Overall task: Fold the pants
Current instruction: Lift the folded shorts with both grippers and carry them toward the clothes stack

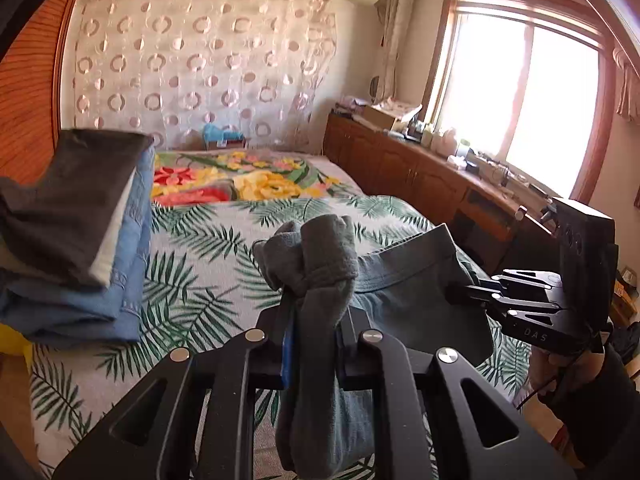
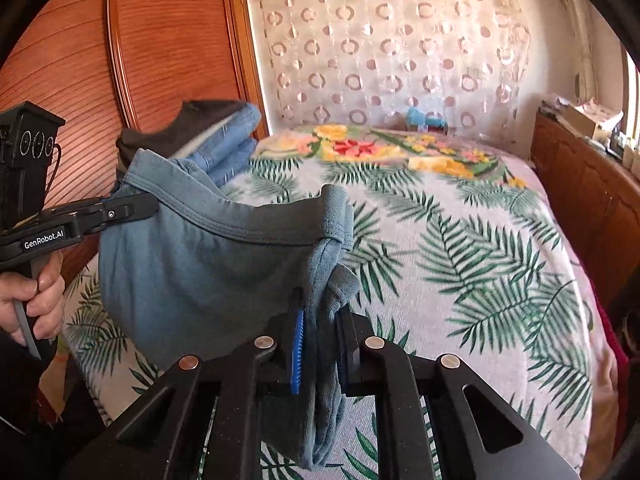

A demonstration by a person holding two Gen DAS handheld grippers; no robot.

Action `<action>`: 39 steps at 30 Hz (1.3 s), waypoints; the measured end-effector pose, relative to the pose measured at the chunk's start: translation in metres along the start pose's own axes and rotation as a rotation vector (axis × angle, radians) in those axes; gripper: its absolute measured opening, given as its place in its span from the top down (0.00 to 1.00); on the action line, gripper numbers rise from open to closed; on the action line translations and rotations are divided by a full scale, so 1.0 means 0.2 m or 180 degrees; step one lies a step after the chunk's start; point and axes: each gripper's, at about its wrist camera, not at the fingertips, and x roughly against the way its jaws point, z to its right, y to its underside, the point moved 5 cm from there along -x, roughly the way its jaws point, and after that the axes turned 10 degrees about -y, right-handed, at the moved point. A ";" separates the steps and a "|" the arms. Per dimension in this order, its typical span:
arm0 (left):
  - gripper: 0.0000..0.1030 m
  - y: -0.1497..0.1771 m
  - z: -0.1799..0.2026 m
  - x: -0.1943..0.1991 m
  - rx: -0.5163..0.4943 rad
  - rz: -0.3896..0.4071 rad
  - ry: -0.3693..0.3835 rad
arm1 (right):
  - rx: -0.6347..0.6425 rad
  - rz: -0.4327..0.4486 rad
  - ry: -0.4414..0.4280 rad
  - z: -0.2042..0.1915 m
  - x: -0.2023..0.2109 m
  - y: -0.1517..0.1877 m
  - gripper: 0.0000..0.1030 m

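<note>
**Grey-blue pants held up between two hand-held grippers above a bed**

A pair of soft grey-blue fabric pants (image 1: 404, 280) is held in the air over a bed covered with a white spread printed with green palm leaves (image 1: 208, 248). The left hand-held gripper (image 1: 310, 312) is closed tight on a bunched, knotted-looking end of the pants, with cloth spilling above and below its black fingers. The right hand-held gripper (image 2: 320, 316) is likewise clamped on a gathered edge of the same garment, a blue pad showing on one finger. Between the two grips the fabric is stretched sideways, its stitched band running along the top edge and the rest sagging like a pouch.

A stack of folded clothes, dark grey on top of blue denim (image 1: 80, 240), is seen at the wooden-headboard side of the bed. A bright floral blanket (image 2: 400, 148) is spread across the far part of the bed, before a circle-patterned curtain (image 2: 392, 48).
</note>
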 end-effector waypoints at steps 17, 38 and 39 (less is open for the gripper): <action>0.84 -0.16 -0.06 0.09 -0.0087 0.0346 -0.0137 | 0.0305 0.0289 -0.0017 -0.07 0.14 -0.17 0.87; 0.84 -0.23 -0.26 0.00 0.0086 0.0349 -0.0458 | 0.0561 0.0175 -0.0235 -0.03 -0.13 -0.40 0.87; 0.84 -0.25 -0.27 0.00 0.0099 0.0356 -0.0481 | 0.0580 0.0176 -0.0252 -0.02 -0.15 -0.43 0.87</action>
